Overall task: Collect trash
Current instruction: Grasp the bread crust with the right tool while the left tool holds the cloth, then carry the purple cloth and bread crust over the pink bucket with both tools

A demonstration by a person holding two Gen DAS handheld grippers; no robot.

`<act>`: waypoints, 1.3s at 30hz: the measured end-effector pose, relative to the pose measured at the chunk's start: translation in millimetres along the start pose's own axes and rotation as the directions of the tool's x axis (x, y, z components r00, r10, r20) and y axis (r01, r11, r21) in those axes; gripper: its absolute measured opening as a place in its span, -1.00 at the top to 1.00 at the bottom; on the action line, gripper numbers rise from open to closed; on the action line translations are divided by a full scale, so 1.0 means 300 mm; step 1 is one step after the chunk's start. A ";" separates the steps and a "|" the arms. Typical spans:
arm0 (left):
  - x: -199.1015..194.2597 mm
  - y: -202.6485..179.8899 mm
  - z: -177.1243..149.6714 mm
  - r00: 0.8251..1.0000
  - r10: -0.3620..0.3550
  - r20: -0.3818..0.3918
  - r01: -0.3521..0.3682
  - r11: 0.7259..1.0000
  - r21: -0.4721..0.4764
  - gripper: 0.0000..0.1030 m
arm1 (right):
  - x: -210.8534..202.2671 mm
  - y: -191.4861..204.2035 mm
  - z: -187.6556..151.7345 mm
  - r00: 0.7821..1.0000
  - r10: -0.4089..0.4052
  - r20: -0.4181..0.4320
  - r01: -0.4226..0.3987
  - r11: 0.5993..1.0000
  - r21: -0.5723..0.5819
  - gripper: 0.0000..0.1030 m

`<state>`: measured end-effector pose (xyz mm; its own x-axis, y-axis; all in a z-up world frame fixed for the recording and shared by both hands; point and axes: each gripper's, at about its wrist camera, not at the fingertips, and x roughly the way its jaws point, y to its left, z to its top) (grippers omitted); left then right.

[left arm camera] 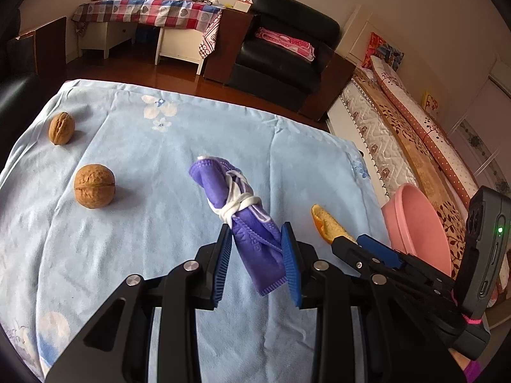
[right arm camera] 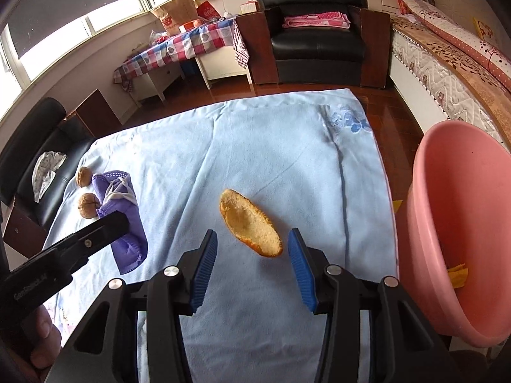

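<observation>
The left gripper (left arm camera: 257,252) pinches the lower end of the rolled purple mask (left arm camera: 236,210) above the blue cloth (left arm camera: 134,242), so it may slip, while the right gripper (right arm camera: 252,255) gapes around the peel (right arm camera: 250,223) near the pink basin (right arm camera: 447,223)

Matt wrinkled bedsheet (right arm camera: 255,146), rough-shelled walnuts (left arm camera: 94,185), smooth plastic basin (right arm camera: 453,223)

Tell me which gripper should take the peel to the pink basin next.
Right. The right gripper is open with its fingers either side of the peel, and the pink basin is just to its right. The left gripper is around the purple cloth bundle, farther from the basin.
</observation>
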<state>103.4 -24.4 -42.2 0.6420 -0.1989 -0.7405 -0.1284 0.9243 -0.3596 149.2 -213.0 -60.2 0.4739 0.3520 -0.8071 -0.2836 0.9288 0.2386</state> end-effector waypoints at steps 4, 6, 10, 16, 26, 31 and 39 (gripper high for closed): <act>0.007 0.004 -0.003 1.000 -0.003 -0.005 0.003 1.000 -0.003 0.39 | 0.018 0.005 0.004 1.000 -0.014 -0.001 0.014 1.000 -0.013 0.12; 0.006 0.003 -0.002 1.000 -0.003 -0.003 0.003 1.000 -0.003 0.39 | 0.022 0.009 0.002 1.000 -0.026 -0.001 0.026 0.999 -0.018 0.24; 0.007 -0.004 -0.005 1.000 0.000 -0.002 0.000 1.000 0.002 0.39 | 0.041 0.011 -0.005 0.999 -0.041 -0.024 0.041 0.999 -0.028 0.54; -0.002 -0.018 -0.014 1.000 0.007 -0.001 -0.007 1.000 0.010 0.39 | 0.007 0.009 -0.028 1.000 -0.015 -0.009 0.015 1.000 -0.019 0.68; -0.047 -0.075 -0.025 1.000 -0.002 0.019 0.001 0.999 0.054 0.39 | -0.143 -0.012 -0.063 0.998 0.034 0.058 -0.036 0.999 0.022 0.71; -0.071 -0.126 -0.040 0.999 -0.017 0.032 0.014 0.996 0.091 0.39 | -0.215 -0.029 -0.082 0.995 0.045 0.091 -0.049 0.998 0.049 0.71; -0.098 -0.218 -0.066 0.998 -0.048 0.040 0.041 0.986 0.162 0.39 | -0.322 -0.090 -0.103 0.987 0.032 0.156 -0.049 0.993 0.106 0.71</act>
<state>78.2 -85.5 -8.1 0.6773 -0.2303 -0.6988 0.0221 0.9557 -0.2935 85.3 -275.7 -5.5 0.5891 0.3955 -0.7047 -0.2169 0.9174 0.3336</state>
